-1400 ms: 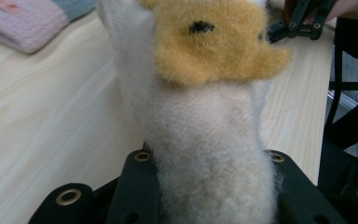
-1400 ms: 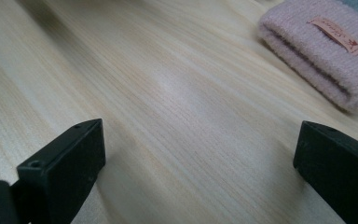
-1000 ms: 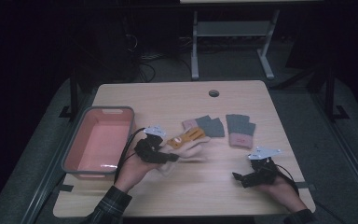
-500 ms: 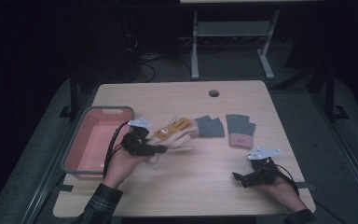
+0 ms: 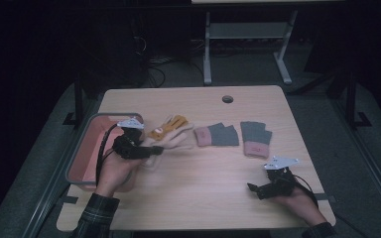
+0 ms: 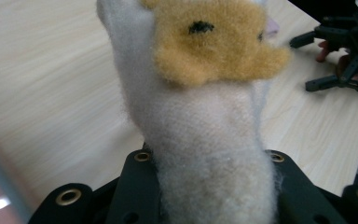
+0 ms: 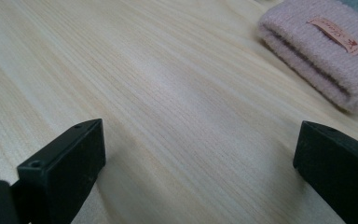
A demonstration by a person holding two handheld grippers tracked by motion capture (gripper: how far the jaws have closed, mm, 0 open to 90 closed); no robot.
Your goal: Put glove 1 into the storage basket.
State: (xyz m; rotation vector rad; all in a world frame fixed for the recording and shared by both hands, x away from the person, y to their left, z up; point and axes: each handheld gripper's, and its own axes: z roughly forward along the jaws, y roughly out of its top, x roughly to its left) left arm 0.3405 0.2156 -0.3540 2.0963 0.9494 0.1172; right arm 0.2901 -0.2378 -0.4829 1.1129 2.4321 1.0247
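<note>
Fluffy glove with the yellow patch is pinched tight in my left gripper, just beside the pink bin. I am carrying it. Next I think it goes over the bin, then let go. My right gripper rests wide open, holding nothing.

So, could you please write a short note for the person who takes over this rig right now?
Left gripper: shut on the cream glove with an orange patch, held beside the pink bin.
Right gripper: open, holding nothing, low over the table at the near right.
Two grey gloves with pink cuffs lie on the table.
Done: cream glove picked up.
Left, probably: drop it into the bin, then the grey pair.
</note>
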